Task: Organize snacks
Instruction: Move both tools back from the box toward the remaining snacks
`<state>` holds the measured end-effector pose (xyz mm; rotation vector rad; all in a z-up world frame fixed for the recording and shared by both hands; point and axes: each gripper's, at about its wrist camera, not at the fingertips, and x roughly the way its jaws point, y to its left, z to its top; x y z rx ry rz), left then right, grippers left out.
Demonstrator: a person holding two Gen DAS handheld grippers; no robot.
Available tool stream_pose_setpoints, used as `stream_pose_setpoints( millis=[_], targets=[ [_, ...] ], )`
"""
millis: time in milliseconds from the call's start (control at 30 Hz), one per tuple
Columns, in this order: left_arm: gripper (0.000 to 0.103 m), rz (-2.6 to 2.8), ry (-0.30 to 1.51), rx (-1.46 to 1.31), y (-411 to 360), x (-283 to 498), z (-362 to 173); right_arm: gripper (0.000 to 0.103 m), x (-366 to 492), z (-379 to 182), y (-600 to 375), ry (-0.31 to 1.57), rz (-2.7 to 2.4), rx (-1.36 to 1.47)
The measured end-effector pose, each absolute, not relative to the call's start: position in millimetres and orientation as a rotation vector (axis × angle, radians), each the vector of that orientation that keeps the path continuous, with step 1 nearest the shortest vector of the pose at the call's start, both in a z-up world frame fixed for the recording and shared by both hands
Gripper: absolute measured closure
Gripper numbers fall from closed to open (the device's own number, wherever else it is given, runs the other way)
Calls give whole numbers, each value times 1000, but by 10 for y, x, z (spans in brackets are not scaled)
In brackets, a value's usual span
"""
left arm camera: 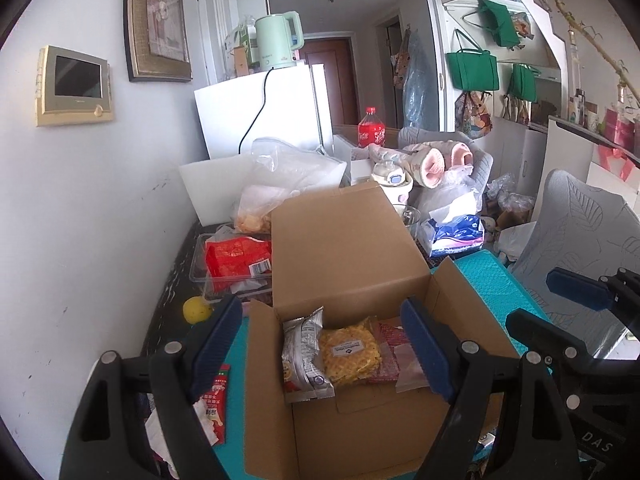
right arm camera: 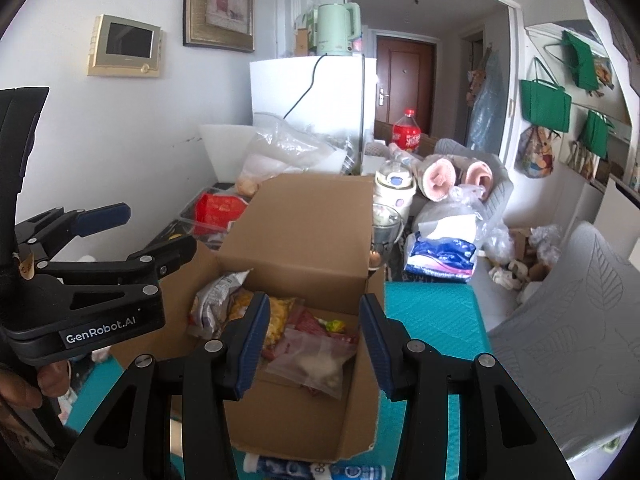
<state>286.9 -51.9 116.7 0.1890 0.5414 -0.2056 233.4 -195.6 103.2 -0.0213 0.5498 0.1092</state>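
We hold both claws spread and empty above the open cardboard box [left arm camera: 348, 264]: left gripper [left arm camera: 320, 344], right gripper [right arm camera: 316, 344]. Snack packets [left arm camera: 344, 352] lie inside; bare teal mat [right arm camera: 432, 308] runs along its right edge.

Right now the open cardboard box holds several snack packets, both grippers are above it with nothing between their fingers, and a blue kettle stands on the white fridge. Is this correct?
Not quite: the kettle on the white fridge is pale green, not blue, as the left wrist view shows. The rest holds: the cardboard box contains snack packets, and the left gripper and right gripper hold nothing.
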Motion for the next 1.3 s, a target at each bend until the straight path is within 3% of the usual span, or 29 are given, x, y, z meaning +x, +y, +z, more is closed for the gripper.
stream_pose_setpoints(
  millis=[167,267,400,1300],
  targets=[
    [21,-208,521,191,-466,2624,1249,43,2066,1091,-1942,511,122,-27],
    [21,-199,517,203,-434,2453,1283,28,1906,1106,-1934,502,108,-35],
    [21,-212,513,207,-390,2238,1301,22,1710,1108,-1924,490,132,-34],
    [21,-336,634,193,38,1245,618,19,724,296,-1635,571,222,-9]
  ],
)
